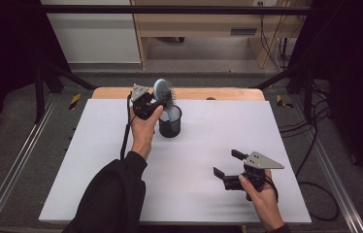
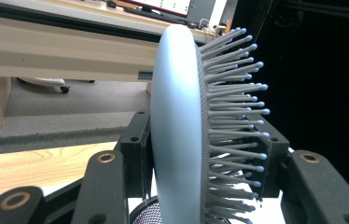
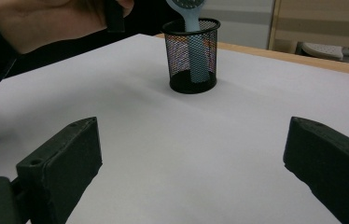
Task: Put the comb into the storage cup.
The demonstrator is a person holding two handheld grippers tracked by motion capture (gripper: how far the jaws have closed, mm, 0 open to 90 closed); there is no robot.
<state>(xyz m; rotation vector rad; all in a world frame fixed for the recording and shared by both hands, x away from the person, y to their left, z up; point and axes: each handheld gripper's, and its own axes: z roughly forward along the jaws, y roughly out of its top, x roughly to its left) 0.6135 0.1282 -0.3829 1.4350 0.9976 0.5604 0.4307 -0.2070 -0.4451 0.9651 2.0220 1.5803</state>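
Inspector: Your left hand-held gripper is clamped on the blue hairbrush, handle standing in the black mesh cup.

Operator: The right?

Inspector: Your right hand-held gripper stands apart, well short of that cup.

White-topped table; black mesh cup stands directly on it

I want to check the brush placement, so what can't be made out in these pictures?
- Hairbrush handle tip: high view, hidden inside the mesh cup.
- Brush head top: right gripper view, cut off by the upper edge.
- Cup in the left gripper view: cut off by the bottom edge, behind the left claw.
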